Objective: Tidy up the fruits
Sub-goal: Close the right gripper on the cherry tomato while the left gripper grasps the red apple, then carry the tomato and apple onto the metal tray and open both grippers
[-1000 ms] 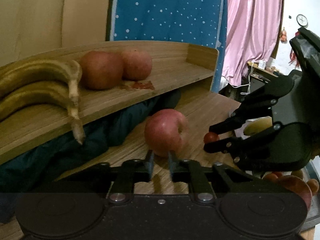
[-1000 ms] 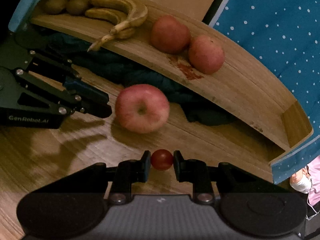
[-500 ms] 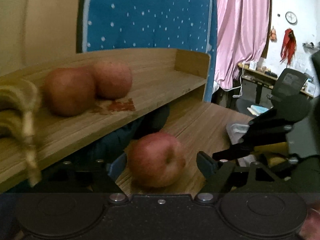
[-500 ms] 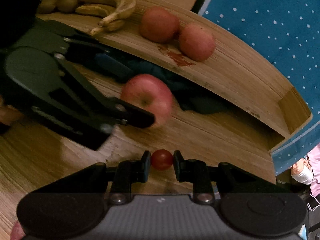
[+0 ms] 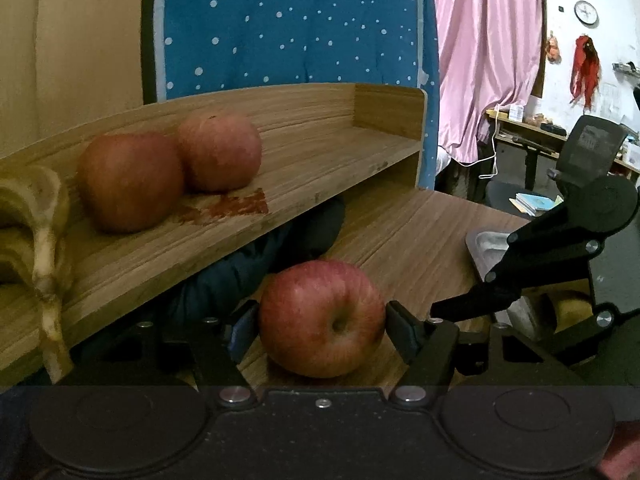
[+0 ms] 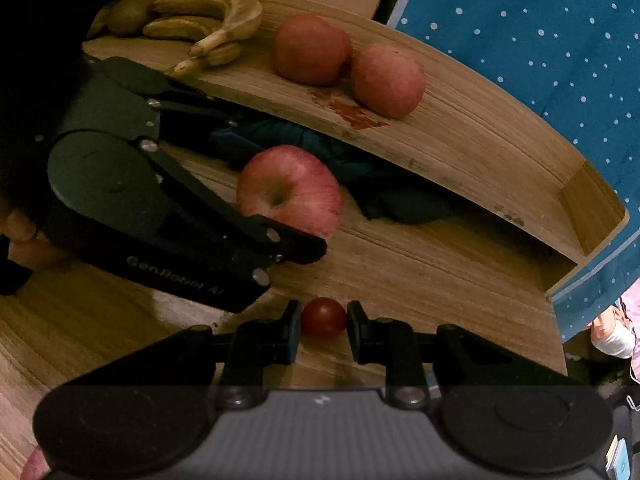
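A red apple [image 5: 322, 318] rests on the wooden tabletop [image 5: 420, 236]. My left gripper [image 5: 322, 322] has it between its jaws, which are closing, and both pads touch its sides. In the right wrist view the same apple [image 6: 292, 188] shows behind one of the left fingers [image 6: 280, 240]. My right gripper [image 6: 323, 320] is shut on a small red cherry tomato [image 6: 323, 317] just above the table. On the raised wooden shelf [image 5: 320, 152] lie two apples [image 5: 130, 180] [image 5: 220, 152] and bananas [image 5: 36, 208].
Dark blue cloth [image 5: 256, 268] is stuffed under the shelf behind the apple. A metal tray [image 5: 486, 244] sits at the right, partly behind the right gripper's fingers [image 5: 480, 300]. Blue dotted fabric [image 5: 288, 24] hangs behind the shelf. A red stain [image 5: 236, 204] marks the shelf board.
My left gripper went from shut to wide open, moved forward around the apple, and its jaws have closed onto the apple's sides. The right gripper keeps its hold on the tomato.
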`<action>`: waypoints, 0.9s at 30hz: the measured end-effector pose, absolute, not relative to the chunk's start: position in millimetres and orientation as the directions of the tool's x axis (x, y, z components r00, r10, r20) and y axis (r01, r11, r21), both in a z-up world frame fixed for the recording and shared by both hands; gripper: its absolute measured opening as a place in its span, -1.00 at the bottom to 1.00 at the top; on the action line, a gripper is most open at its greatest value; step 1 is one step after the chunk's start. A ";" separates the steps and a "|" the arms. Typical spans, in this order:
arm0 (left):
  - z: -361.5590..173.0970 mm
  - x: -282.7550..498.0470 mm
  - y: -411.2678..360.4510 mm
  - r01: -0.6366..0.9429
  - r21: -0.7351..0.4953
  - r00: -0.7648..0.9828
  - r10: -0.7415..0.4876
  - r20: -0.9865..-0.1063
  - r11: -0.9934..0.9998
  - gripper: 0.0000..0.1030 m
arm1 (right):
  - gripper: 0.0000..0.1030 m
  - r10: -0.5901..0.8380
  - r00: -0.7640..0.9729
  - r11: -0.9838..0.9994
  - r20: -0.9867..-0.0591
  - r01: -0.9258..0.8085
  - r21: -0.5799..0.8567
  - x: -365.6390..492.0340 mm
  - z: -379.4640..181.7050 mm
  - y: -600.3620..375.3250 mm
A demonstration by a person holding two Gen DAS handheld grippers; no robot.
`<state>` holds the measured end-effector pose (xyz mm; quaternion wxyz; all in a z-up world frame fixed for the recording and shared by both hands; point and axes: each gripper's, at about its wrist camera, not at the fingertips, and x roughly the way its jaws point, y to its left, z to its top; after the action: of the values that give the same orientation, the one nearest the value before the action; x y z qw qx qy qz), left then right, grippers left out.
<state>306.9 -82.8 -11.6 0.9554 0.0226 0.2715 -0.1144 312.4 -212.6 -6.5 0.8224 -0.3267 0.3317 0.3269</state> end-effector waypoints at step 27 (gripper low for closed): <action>17.4 255.6 -87.2 0.246 -0.133 0.831 -0.279 -0.481 0.960 0.34 | -0.48 0.345 0.697 0.721 -0.628 -0.625 -0.298 258.6 37.2 -257.2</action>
<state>255.6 -87.2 17.4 0.9562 -0.0326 0.2564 -0.1374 258.6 -257.2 37.2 0.8857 -0.2536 0.2760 0.2741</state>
